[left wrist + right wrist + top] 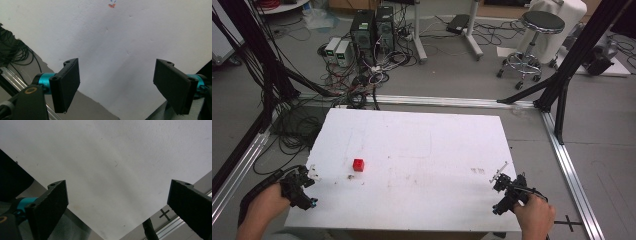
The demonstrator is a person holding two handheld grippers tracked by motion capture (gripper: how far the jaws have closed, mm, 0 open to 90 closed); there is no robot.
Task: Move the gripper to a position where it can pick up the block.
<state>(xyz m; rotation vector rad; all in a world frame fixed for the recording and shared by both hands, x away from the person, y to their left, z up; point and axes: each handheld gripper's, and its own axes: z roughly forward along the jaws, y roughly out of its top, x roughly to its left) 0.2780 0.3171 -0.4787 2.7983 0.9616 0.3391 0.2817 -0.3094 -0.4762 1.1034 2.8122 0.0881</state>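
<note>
A small red cube [358, 164] sits on the white table [422, 145], left of the middle. My left gripper [302, 187] hovers at the table's front left corner, a short way left and nearer than the cube. Its own view shows it open [116, 86], jaws wide apart over bare white tabletop. My right gripper [507, 192] is held at the front right corner, far from the cube. It is open [120, 207] too, with nothing between its black jaws.
Beyond the table lie tangled cables [357, 85], computer towers [372, 30] and a wheeled stool [537, 35]. Black frame posts [572, 55] and aluminium rails [572, 175] border the table. A small red mark [112, 5] shows on the tabletop in the left gripper view.
</note>
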